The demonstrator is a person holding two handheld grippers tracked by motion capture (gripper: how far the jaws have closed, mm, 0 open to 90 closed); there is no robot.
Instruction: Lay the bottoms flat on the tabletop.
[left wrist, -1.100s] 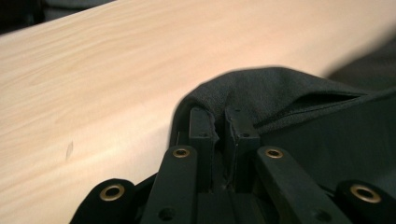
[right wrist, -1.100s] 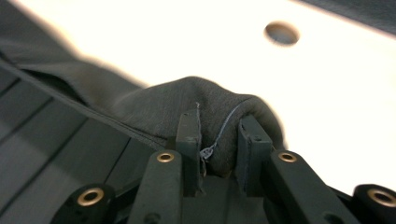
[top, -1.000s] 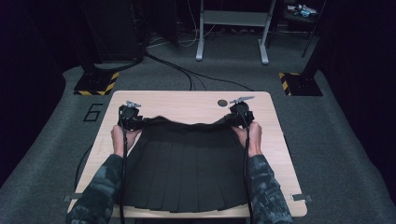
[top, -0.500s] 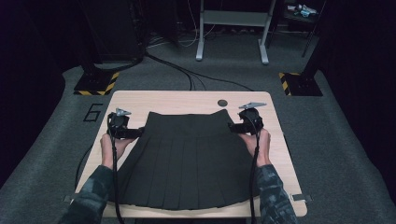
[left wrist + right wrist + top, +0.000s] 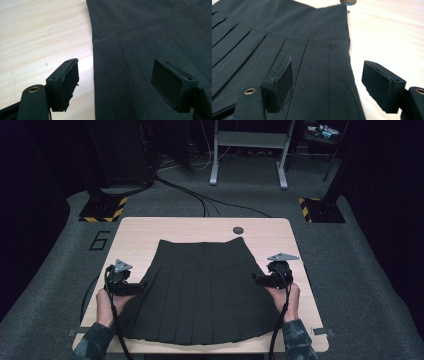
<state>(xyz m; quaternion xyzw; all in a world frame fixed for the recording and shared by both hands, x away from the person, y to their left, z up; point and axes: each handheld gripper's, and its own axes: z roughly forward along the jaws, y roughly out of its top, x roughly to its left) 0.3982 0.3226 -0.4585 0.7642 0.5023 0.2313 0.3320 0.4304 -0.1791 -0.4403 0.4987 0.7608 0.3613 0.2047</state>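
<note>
Skirt (image 5: 200, 290): black, lengthwise pleats. Table (image 5: 150, 232): pale wood grain. Floor (image 5: 60, 255): grey; yellow-black hazard stripes (image 5: 105, 212) at 10 and 2 o'clock. Sleeves: camouflage.

The skirt (image 5: 200, 290) in the middle of the frame is dark matt woven cloth, pressed into flat pleats, with a fine grain and a smooth yoke band at its top. The bench (image 5: 150, 232) under it is pale wood-look board, smooth with a faint sheen. Each gripper, left (image 5: 115, 82) and right (image 5: 327, 82), has matt black plastic jaws faced with rough-edged dark rubbery pads (image 5: 71, 80), and brass-coloured metal eyelets at the lower corners.
</note>
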